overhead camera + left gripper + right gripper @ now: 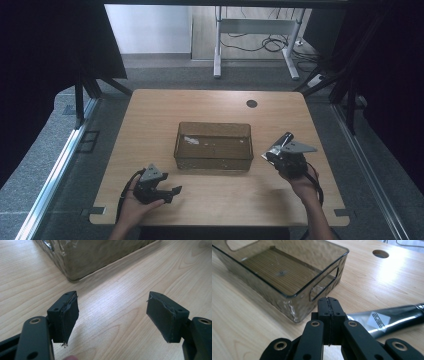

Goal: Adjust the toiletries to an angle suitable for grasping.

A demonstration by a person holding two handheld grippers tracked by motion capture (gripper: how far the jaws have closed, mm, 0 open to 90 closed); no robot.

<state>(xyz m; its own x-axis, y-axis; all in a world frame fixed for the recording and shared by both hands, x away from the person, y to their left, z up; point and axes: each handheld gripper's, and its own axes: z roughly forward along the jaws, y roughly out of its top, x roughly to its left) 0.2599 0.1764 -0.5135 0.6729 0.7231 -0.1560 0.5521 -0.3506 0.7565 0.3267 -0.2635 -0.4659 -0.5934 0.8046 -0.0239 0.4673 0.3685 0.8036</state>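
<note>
Smoky clear plastic forms the bin [213, 146], an open rectangular box with slot handles in its end walls, standing at the middle of the wooden table [150, 120]. Nothing solid can be made out inside it; pale glints on its floor may be reflections. Just beside its right end lies a tube [392, 318], silver at the flat crimped end and black toward the cap, resting on the table and apart from the bin wall.

Right gripper [329, 305]: jaws pressed together with nothing between them, its tip poised over the gap between the bin's corner and the crimped end of the tube. The placement suggests the tube is the thing to be picked up and the bin its likely destination; the jaws would have to part before any grasp.

Left gripper [112, 312]: jaws spread wide over bare wood, near the bin's front left corner and holding nothing, probably waiting in reserve or ready to steady the bin.

Tube label: a small dark block of print on a pale patch, too blurred to read. No brand is legible anywhere.
</note>
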